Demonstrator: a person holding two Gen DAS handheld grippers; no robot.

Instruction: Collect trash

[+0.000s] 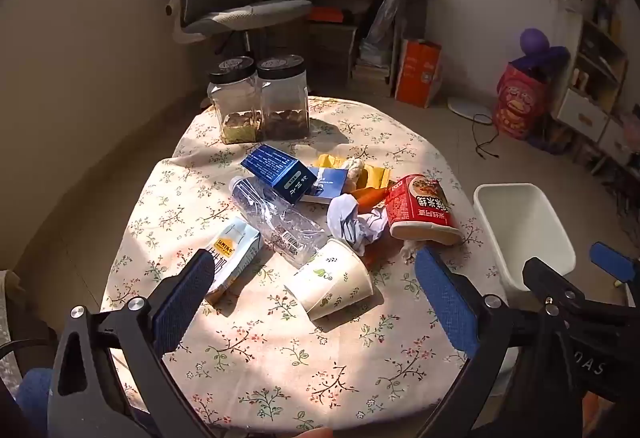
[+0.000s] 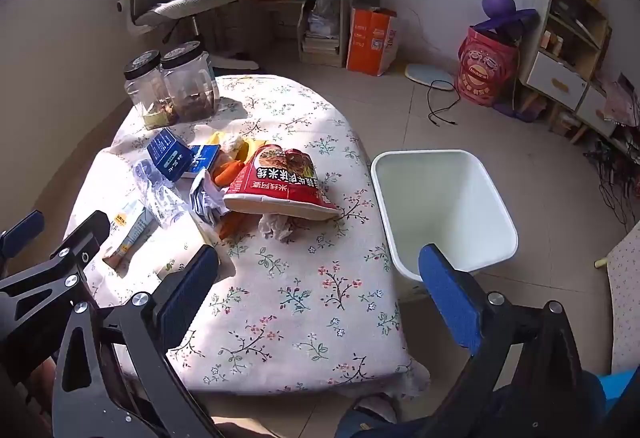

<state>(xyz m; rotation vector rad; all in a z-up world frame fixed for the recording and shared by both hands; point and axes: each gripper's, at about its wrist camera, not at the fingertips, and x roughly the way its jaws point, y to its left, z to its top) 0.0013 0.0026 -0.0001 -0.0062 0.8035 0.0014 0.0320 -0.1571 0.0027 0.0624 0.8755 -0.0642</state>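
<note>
Above the near edge of the floral tablecloth (image 1: 280,358) the left gripper (image 1: 316,298) hangs with its blue pads spread wide and nothing between them; the right gripper (image 2: 320,278) hovers beside it, just as slack and empty. Just ahead of the left one a paper cup (image 1: 334,278) lies on its side, touching a crushed clear bottle (image 1: 276,217), with a milk carton (image 1: 236,254) at its left. Beyond sit crumpled paper (image 1: 356,222), a red noodle tub (image 2: 284,181) tipped over, what looks like a carrot (image 1: 370,196), a blue box (image 1: 278,173) and a yellow wrapper (image 1: 372,175). Two black-lidded jars (image 1: 260,97) stand at the far edge. Off the table's right side, on the floor, stands a white bin (image 2: 444,205)
</note>
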